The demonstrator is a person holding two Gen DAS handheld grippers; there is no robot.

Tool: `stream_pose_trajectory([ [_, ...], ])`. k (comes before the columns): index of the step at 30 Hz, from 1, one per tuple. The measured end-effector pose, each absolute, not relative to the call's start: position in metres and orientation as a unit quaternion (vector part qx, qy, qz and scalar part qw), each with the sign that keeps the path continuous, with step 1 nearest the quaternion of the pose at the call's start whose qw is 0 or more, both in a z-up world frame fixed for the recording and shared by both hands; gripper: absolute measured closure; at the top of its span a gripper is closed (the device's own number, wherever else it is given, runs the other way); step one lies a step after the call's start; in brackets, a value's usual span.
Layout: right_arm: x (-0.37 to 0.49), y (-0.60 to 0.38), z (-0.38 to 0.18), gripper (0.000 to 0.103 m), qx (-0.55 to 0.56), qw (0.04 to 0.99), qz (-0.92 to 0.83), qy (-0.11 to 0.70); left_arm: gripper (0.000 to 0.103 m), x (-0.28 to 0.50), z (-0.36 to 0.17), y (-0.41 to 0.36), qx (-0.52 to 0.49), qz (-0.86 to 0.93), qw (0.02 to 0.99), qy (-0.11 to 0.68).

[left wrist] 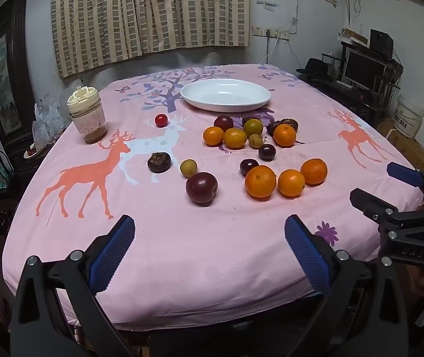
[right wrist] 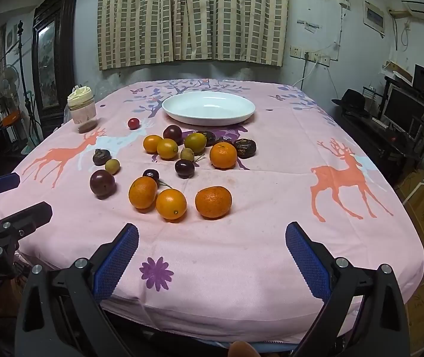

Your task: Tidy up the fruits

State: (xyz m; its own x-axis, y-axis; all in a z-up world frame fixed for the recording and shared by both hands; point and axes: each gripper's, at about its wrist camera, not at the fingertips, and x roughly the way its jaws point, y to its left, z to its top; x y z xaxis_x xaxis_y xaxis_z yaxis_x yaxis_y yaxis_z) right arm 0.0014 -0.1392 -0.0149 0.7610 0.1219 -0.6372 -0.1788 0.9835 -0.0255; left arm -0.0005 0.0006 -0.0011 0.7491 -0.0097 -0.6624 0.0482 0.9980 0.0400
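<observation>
Several fruits lie loose on a pink deer-print tablecloth (left wrist: 182, 253) (right wrist: 271, 208): three oranges (left wrist: 260, 181) (right wrist: 171, 203) in a near row, a big purple plum (left wrist: 201, 187) (right wrist: 102, 182), small green and dark fruits, and a red cherry tomato (left wrist: 161, 120) (right wrist: 133, 123). A white oval plate (left wrist: 225, 94) (right wrist: 209, 108) sits empty at the back. My left gripper (left wrist: 210, 247) hovers open over the near table edge, empty. My right gripper (right wrist: 212, 253) is likewise open and empty, to the right of the left one (right wrist: 15, 196).
A lidded plastic jar (left wrist: 87, 114) (right wrist: 82, 109) stands at the table's back left. A dark framed cabinet (left wrist: 6, 68) and plastic bags flank the left side; shelves with a monitor (right wrist: 402, 116) and boxes line the right wall. A curtain hangs behind.
</observation>
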Motion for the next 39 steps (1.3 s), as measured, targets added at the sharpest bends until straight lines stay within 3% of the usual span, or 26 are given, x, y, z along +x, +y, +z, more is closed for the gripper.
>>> stream_pose_trajectory([
  [39, 0.0013, -0.1386, -0.0145, 0.004, -0.044, 0.937, 0.08, 0.336, 0.004, -0.0008, -0.009, -0.0012, 0.031, -0.016, 0.934, 0.356],
])
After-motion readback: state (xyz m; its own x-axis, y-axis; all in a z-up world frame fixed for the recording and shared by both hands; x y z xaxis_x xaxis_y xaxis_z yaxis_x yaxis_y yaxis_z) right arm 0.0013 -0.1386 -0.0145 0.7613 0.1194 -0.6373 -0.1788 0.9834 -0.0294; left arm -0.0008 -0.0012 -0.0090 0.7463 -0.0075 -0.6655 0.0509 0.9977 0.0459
